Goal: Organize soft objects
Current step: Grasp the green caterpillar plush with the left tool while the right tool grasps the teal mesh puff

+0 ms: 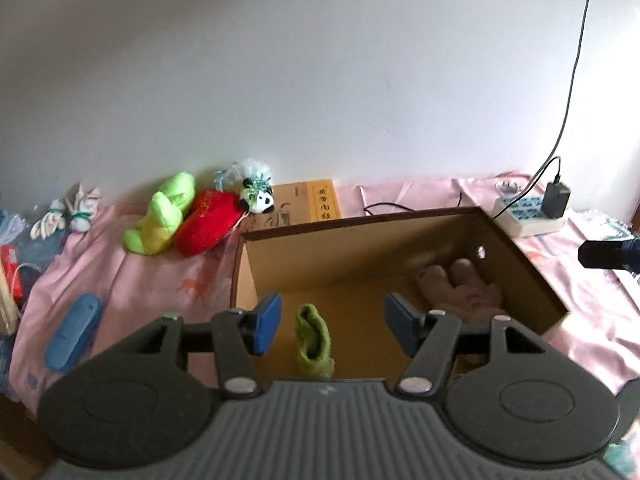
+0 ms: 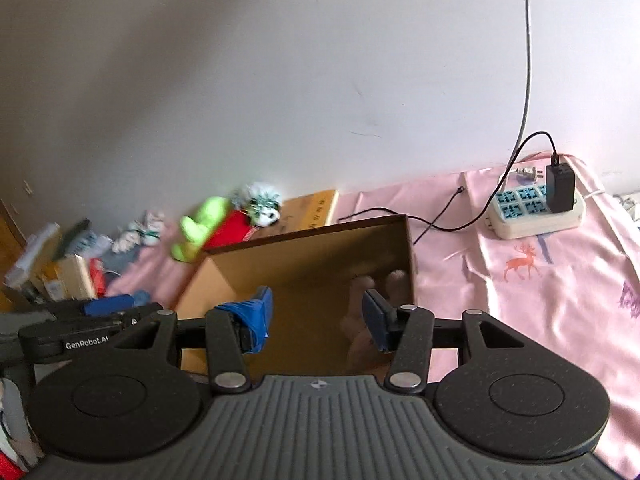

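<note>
Your right tool (image 2: 318, 318) hides most of the blurred brown plush toy (image 1: 460, 284) in the cardboard box (image 1: 520, 264). A green sock (image 1: 314, 340) lies there too, below your wide, empty left tool (image 1: 332, 322). Right tool: half-open, empty.

A home bedroom, pink deer-print bedsheet (image 2: 540, 280) against a plain white wall (image 1: 280, 80), plush toys (image 1: 188, 216) and power strip (image 2: 536, 212) lying on the bedsheet

Left tongs (image 1: 331, 324) and right tongs (image 2: 318, 318) both tilted downward, jaws parted, nothing between.
</note>
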A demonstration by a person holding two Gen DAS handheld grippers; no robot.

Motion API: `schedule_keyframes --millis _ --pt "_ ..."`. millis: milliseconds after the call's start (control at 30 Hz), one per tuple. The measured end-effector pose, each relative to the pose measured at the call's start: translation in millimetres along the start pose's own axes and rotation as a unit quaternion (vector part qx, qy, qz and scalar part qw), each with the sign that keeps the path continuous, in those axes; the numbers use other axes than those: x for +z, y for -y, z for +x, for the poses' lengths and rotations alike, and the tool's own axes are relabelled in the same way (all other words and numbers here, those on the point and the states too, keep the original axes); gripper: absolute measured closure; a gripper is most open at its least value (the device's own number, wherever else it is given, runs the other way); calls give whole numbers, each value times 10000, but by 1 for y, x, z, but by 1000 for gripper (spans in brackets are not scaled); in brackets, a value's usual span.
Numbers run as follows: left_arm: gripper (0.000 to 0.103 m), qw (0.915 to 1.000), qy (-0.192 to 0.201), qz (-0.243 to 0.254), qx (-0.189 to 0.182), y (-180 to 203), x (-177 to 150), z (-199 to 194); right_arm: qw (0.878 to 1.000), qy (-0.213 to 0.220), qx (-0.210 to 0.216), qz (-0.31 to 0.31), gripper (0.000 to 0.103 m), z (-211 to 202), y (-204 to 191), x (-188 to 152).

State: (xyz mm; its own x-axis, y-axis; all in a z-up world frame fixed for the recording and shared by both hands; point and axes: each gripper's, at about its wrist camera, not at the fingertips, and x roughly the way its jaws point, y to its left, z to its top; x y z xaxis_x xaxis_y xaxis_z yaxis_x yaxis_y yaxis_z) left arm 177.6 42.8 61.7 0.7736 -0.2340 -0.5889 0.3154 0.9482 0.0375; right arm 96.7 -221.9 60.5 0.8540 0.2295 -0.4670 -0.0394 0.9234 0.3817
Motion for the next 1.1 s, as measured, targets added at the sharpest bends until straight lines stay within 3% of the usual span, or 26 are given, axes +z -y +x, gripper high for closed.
schedule_keyframes --millis 200,500,833,1100 --pt "34 9990 97 -348 279 10 -16 -42 9997 71 237 -39 68 -28 3 -16" --pt "33 9954 -346 -661 594 39 -45 -72 9984 -155 545 -79 68 -53 7 -49" --pt "33 9910 -869 -484 895 85 -73 -69 9982 -193 468 -325 68 -70 15 -76" --pt "33 9885 -1129 -358 942 105 -81 -58 9983 -370 446 -79 68 -77 30 -93"
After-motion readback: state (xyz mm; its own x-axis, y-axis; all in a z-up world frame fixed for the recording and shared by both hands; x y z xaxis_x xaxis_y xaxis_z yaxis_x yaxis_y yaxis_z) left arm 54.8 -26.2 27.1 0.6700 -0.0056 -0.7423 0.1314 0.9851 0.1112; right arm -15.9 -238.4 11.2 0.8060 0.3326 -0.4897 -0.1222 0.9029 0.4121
